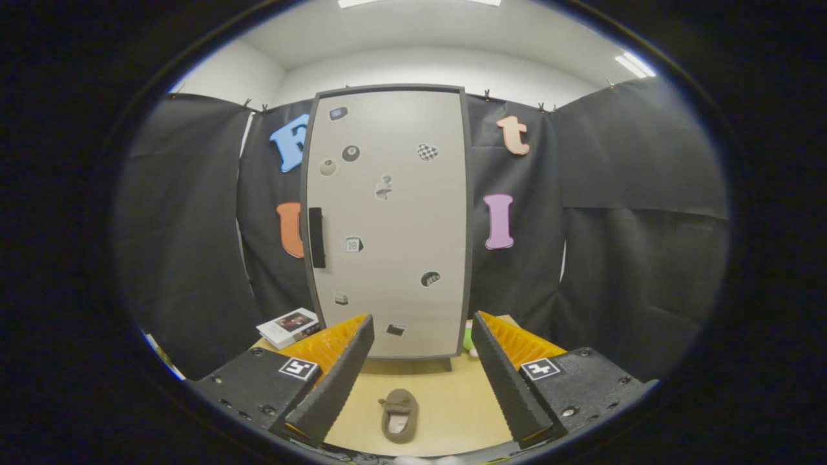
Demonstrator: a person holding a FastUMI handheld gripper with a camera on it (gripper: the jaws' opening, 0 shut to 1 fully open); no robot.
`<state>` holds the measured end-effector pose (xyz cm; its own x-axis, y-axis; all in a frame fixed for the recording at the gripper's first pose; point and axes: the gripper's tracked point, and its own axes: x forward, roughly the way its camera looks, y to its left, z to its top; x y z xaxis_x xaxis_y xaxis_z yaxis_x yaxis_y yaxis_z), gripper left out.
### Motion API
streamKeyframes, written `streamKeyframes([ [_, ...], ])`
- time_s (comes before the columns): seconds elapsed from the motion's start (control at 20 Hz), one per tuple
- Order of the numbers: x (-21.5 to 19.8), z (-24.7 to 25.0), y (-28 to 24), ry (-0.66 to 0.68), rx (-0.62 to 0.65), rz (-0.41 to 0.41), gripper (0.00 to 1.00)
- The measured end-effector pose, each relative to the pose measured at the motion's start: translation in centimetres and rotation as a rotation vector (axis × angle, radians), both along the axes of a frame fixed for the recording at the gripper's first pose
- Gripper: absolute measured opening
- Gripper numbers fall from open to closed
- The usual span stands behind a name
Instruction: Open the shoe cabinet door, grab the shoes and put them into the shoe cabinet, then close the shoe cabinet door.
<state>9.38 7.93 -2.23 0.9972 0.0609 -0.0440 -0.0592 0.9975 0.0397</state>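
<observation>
The shoe cabinet (394, 219) stands upright beyond the fingers, its pale door shut and dotted with small stickers. A dark vertical handle (316, 237) sits on the door's left side. A small brown slipper-like shoe (399, 415) lies on the wooden tabletop (452, 394), between and just below the fingers, toe pointing toward the cabinet. My gripper (420, 332) is open, its fingers spread wide with nothing between them, some way short of the door.
A white box (289, 326) lies on the table left of the cabinet's foot. A small green and pink object (469, 340) peeks out by the cabinet's lower right corner. Black cloth walls close in on both sides.
</observation>
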Motion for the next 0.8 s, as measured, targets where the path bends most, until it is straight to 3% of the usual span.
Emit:
streamKeyframes([
  [0.45,10.5,2.2,11.6,-0.054,-0.021,0.179,0.99],
  [0.8,19.4,3.9,18.0,-0.041,-0.004,0.23,0.99],
])
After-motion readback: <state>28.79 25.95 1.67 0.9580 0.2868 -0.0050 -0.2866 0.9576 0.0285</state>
